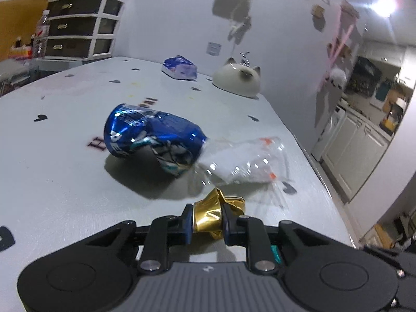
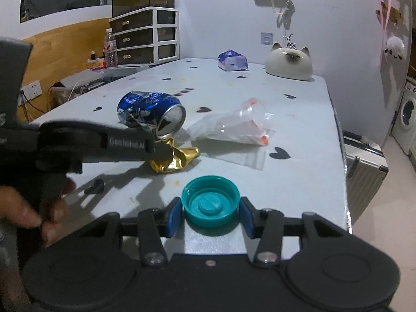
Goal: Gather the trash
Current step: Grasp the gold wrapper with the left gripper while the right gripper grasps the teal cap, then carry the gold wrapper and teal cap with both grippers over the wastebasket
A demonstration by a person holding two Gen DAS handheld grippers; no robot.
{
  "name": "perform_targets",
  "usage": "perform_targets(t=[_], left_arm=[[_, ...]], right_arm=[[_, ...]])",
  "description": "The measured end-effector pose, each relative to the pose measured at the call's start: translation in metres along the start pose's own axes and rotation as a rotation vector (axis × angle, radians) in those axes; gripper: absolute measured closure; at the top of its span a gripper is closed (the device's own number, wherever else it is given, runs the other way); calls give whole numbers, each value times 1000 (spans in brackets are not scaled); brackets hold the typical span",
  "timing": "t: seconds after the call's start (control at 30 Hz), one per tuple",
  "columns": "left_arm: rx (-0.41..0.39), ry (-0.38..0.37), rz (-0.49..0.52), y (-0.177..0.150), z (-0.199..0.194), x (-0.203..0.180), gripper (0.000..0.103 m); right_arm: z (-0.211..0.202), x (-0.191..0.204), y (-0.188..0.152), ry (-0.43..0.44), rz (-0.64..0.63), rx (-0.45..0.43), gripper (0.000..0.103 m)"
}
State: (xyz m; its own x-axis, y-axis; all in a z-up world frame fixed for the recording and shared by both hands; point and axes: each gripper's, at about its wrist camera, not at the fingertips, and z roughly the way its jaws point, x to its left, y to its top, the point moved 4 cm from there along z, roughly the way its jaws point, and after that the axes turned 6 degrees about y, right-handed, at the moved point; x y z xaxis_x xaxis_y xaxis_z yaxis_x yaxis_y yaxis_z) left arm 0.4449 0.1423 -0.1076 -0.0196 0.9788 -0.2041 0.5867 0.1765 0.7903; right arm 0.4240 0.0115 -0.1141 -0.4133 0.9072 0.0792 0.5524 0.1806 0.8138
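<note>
Left gripper [image 1: 206, 222] clamps gold foil wrapper [image 1: 208, 219], lower centre. Right gripper [image 2: 209, 214] brackets teal cap [image 2: 210, 201], pads apparently touching. Risk: shallow rim grip, cap may slip.

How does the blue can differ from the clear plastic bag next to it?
The blue can is shiny, opaque metal, while the plastic bag is see-through. The can is dented yet keeps a rounded body, lying on its side; the bag lies limp and crumpled. Both rest untouched on the table, neither held by a gripper.
</note>
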Motion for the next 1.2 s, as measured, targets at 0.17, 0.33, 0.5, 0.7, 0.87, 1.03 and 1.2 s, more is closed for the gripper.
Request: perform_targets(t=[0.17, 0.33, 0.5, 0.7, 0.87, 1.03, 1.2], left_arm=[[3, 14, 20, -12, -16, -4, 80], [-1, 42, 22, -23, -36, -3, 80], [-34, 71, 19, -28, -63, 1, 80], [-53, 109, 15, -41, -101, 6, 80], [-87, 142, 48, -49, -139, 0, 80], [-134, 164, 100, -57, -178, -17, 80], [-166, 170, 137, -68, -207, -38, 80]], right_arm=[[-11, 1, -8, -5, 18, -3, 54], [-26, 3, -17, -5, 22, -5, 54], [-43, 0, -28, -8, 42, -14, 55], [-70, 2, -36, -9, 30, -35, 55], [-100, 3, -39, -18, 21, -69, 55], [-134, -2, -40, -39, 33, -111, 55], [-173, -11, -44, -60, 48, -156, 55]])
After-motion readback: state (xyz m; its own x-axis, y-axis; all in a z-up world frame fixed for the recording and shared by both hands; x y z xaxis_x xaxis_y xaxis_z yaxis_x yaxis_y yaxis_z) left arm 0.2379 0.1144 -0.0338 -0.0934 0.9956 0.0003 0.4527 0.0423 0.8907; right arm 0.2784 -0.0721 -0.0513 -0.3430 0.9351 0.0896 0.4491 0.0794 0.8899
